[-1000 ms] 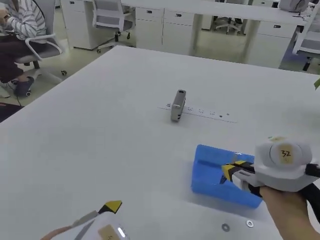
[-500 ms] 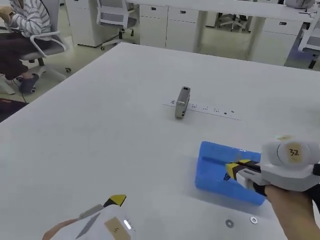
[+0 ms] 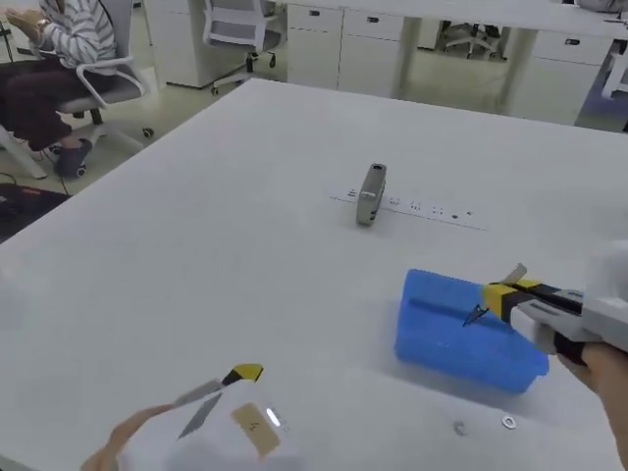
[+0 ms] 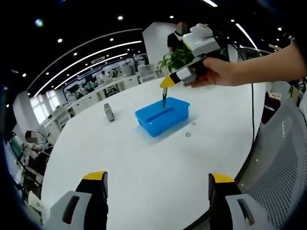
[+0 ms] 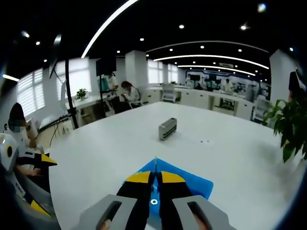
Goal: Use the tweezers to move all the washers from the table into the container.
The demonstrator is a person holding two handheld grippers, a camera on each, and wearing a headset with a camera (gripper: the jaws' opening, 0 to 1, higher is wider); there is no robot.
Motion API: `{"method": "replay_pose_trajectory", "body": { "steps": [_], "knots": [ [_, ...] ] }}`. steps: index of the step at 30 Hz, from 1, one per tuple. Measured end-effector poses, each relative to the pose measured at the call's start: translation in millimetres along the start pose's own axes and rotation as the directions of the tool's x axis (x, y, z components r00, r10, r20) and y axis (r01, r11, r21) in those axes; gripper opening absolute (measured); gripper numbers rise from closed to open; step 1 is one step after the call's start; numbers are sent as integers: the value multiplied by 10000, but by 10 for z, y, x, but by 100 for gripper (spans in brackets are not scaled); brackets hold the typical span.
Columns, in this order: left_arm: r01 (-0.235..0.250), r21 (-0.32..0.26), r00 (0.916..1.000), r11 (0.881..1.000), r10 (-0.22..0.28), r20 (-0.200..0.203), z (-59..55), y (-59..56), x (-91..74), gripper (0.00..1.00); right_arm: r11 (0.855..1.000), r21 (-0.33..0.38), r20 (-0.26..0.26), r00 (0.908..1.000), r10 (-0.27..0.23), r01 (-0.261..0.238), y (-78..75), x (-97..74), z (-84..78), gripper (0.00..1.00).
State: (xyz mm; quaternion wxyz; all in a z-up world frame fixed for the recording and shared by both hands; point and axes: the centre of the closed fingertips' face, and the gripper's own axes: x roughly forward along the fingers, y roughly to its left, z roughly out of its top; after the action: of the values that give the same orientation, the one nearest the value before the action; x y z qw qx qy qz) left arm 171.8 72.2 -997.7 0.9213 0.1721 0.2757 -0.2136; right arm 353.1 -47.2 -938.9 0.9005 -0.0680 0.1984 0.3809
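Observation:
A blue container [image 3: 432, 343] stands on the white table [image 3: 245, 255]. My right gripper [image 3: 505, 296] hovers over its right part, shut on thin tweezers [image 3: 478, 314] whose tips point down into the container. In the right gripper view the tweezers [image 5: 155, 165] stick out between the closed jaws of my right gripper [image 5: 154, 178] above the container [image 5: 194, 184]. Two small washers [image 3: 459, 428] [image 3: 508, 423] lie on the table just in front of the container. My left gripper [image 3: 231, 388] is low at the near left, and in its own view the left gripper [image 4: 158, 184] is open and holds nothing.
A grey block [image 3: 371, 194] stands beyond the container beside a row of sockets [image 3: 432, 211] set in the table. A seated person [image 3: 59, 39] and office chairs are far left; desks line the back.
The camera has shifted. My right gripper with the tweezers has moved toward the container's right side, and the tweezer tips now show over it. The left gripper stays low at the near left.

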Motion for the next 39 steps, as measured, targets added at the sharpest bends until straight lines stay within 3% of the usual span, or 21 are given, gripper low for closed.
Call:
{"method": "replay_pose_trajectory", "body": {
  "steps": [4,9,12,18,20,27,39],
  "knots": [
    [-10,198,10000,9998,10,-2,1,-10,0,89,9997,-122,233,9995,216,-213,60,-133,100,1],
    [-35,19,10000,10000,35,11,1,12,-2,89,9990,-141,417,9982,439,-434,171,-264,133,1],
    [-34,-75,10000,10000,34,-69,-17,22,5,89,9986,-160,316,9982,515,-510,245,-328,52,2],
    [-76,-345,10000,9994,74,-41,-16,50,2,89,9981,141,-225,9980,596,-593,357,-404,-294,2],
    [-69,-366,10000,9993,68,-39,-15,48,2,89,9965,506,-342,9970,690,-673,363,-402,-394,2],
    [-32,-255,9997,9997,26,-251,-49,34,17,88,9953,790,-888,9941,622,-552,316,-339,-715,2],
    [-137,-174,9994,9998,131,-324,-64,46,16,88,9920,1124,-1081,9917,698,-575,322,-288,-849,2]
  ]
}}
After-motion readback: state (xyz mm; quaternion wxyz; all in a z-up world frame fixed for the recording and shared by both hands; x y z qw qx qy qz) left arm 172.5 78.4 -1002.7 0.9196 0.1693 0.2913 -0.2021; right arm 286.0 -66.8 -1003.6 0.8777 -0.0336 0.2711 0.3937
